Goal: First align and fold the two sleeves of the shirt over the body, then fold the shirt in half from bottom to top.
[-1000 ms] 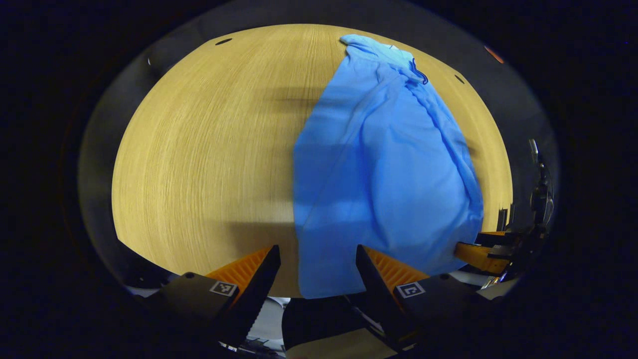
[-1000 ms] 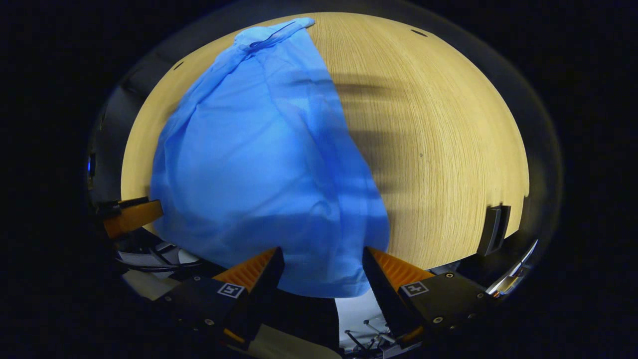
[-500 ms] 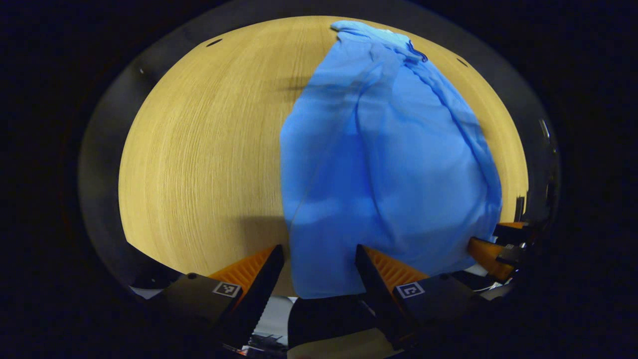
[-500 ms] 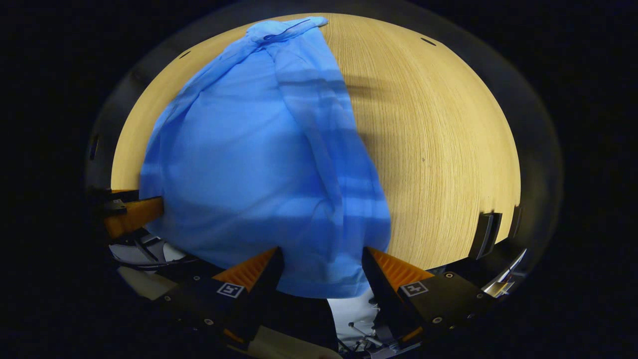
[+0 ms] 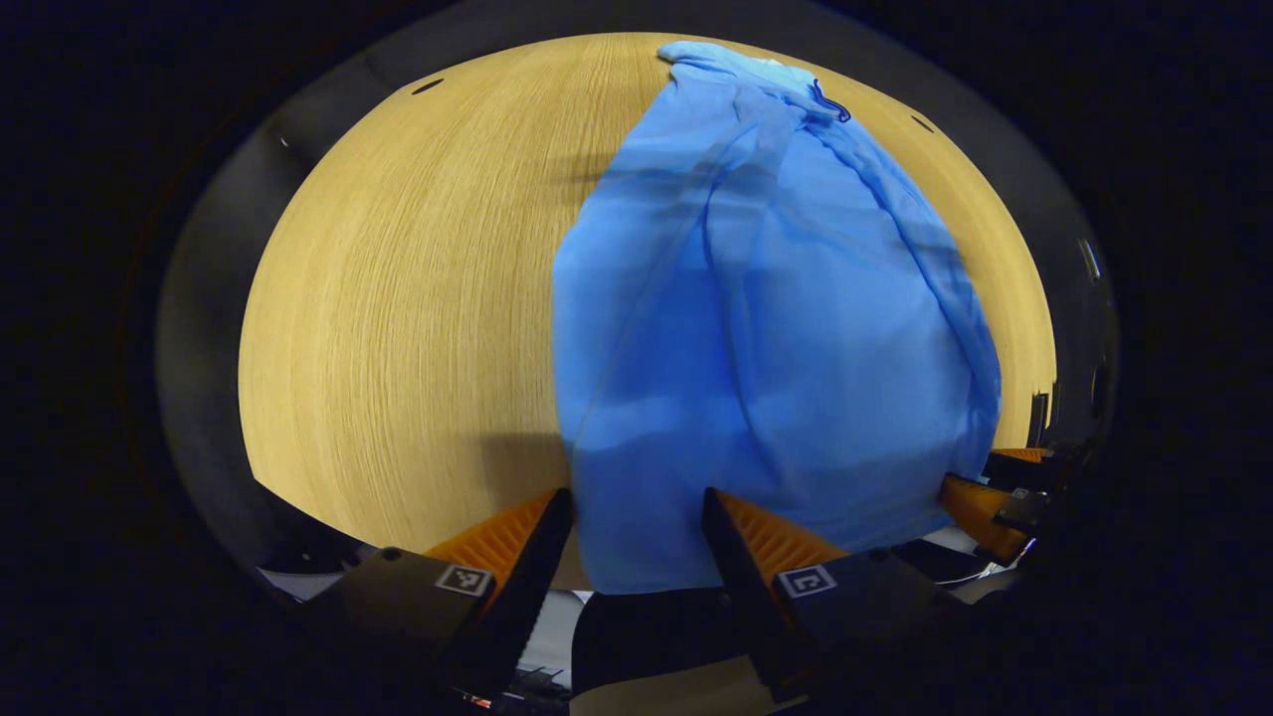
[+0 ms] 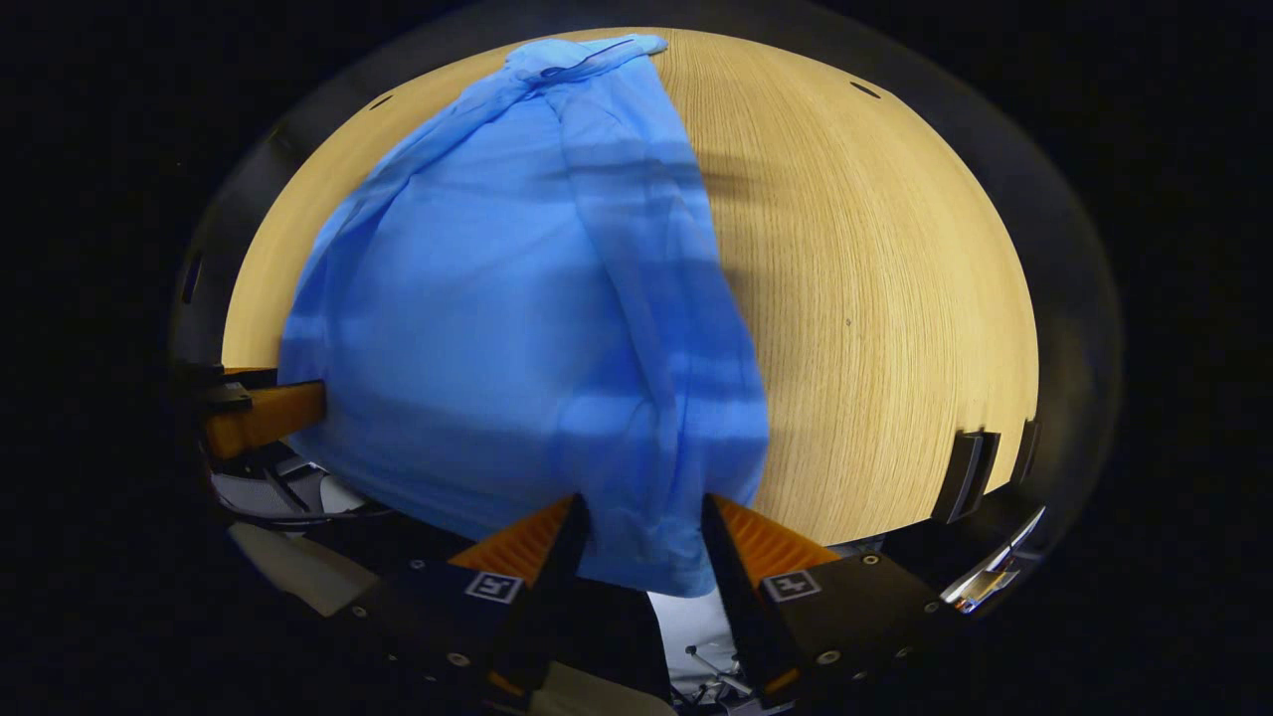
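The wooden desk point(image 5: 398, 298) carried the blue shirt point(image 5: 766, 328), which lay along it with its near hem between both grippers. The left gripper point(image 5: 636, 517) stood open around one corner; the right gripper's point(image 6: 641, 522) jaws, narrower, flanked the other, contact unclear. No readable writing showed.

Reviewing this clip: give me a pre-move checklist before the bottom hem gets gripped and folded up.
1. Sleeves folded over the blue shirt body: ok, it lies as a narrow strip.
2. Hem between the left gripper fingers: ok, jaws open.
3. Hem between the right gripper fingers: ok, jaws not yet pressing.
4. Cloth flat: not ok, a long crease runs lengthwise.
5. Collar end lying on the table: ok.
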